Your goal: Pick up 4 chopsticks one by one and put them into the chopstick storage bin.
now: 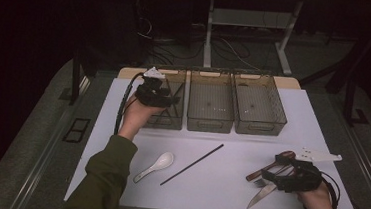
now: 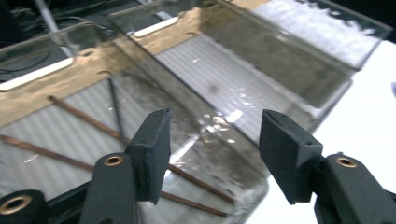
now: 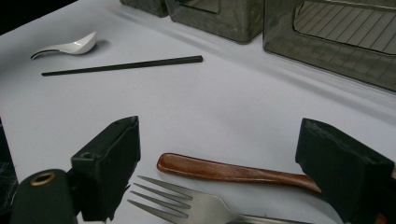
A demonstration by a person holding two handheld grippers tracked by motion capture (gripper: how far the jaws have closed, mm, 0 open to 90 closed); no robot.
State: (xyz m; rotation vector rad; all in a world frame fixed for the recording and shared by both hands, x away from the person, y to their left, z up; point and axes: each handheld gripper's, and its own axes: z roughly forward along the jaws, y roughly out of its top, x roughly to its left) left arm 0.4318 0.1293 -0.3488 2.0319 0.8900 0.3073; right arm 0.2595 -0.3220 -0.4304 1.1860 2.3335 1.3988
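Observation:
My left gripper (image 1: 156, 94) (image 2: 212, 126) hovers over the left clear bin (image 1: 169, 122) (image 2: 243, 184), jaws open with nothing between them. Inside that bin lie brown chopsticks (image 2: 88, 122) and a dark one (image 2: 116, 109). My right gripper (image 1: 273, 177) (image 3: 219, 135) rests low at the table's front right, open, jaws either side of a wooden spoon's handle (image 1: 271, 164) (image 3: 224, 170) without pressing it. A metal fork (image 1: 259, 182) (image 3: 187, 203) lies just beside it. A black chopstick (image 1: 192, 164) (image 3: 122, 66) and a white spoon (image 1: 156, 165) (image 3: 70, 45) lie on the white table.
A middle bin (image 1: 209, 122) (image 2: 289, 70) and a right bin (image 1: 261, 126) stand in a row with the left one along the table's far side. A metal knife (image 1: 260, 195) lies near the front edge by my right gripper.

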